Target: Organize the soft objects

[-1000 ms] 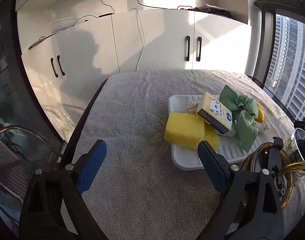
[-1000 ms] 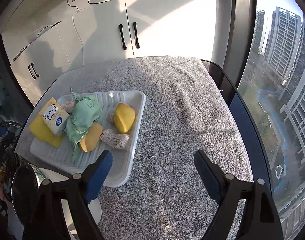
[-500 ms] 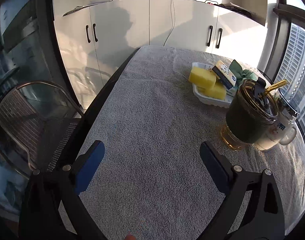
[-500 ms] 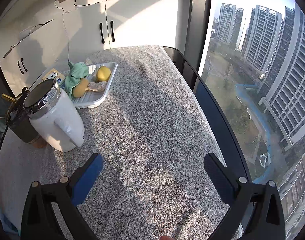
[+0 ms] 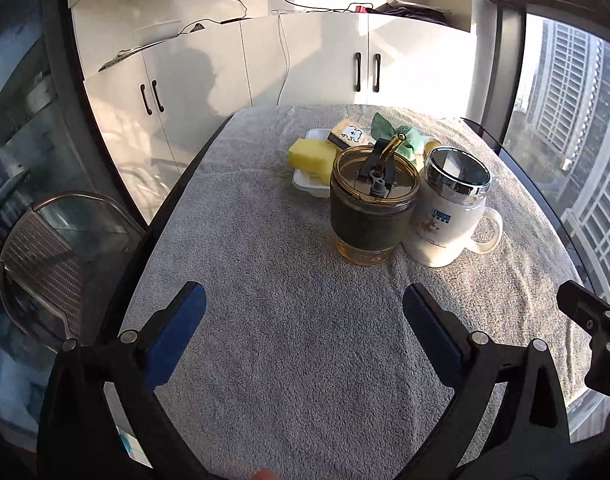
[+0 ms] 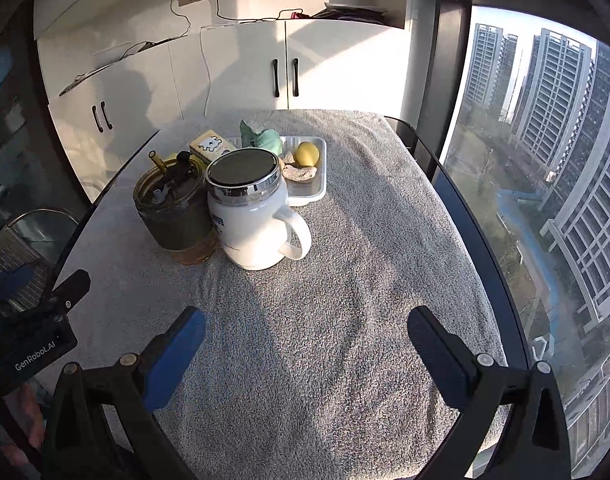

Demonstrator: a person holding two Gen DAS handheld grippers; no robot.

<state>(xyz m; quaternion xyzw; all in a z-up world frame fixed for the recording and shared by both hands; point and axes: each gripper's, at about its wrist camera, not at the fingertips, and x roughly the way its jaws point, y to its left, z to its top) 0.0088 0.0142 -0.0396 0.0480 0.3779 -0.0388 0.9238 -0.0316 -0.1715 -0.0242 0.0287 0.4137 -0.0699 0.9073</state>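
Observation:
A white tray (image 5: 311, 184) sits at the far middle of the towel-covered table. It holds a yellow sponge (image 5: 309, 154), a yellow tissue pack (image 5: 351, 134), a green cloth (image 5: 393, 132), a yellow soft ball (image 6: 307, 153) and a beige knitted piece (image 6: 301, 172). The tray also shows in the right wrist view (image 6: 319, 190). My left gripper (image 5: 303, 328) is open and empty over the near table. My right gripper (image 6: 305, 340) is open and empty over the near table, to the right of the left one.
A dark glass tumbler with a gold straw (image 5: 371, 208) and a white lidded mug (image 5: 449, 216) stand between the grippers and the tray. The same mug (image 6: 253, 216) shows in the right wrist view. A chair (image 5: 57, 248) stands left. Windows lie right.
Both grippers have pulled back from the tray to the near end of the table. The tumbler and mug now stand between them and the tray. Both stay open and empty.

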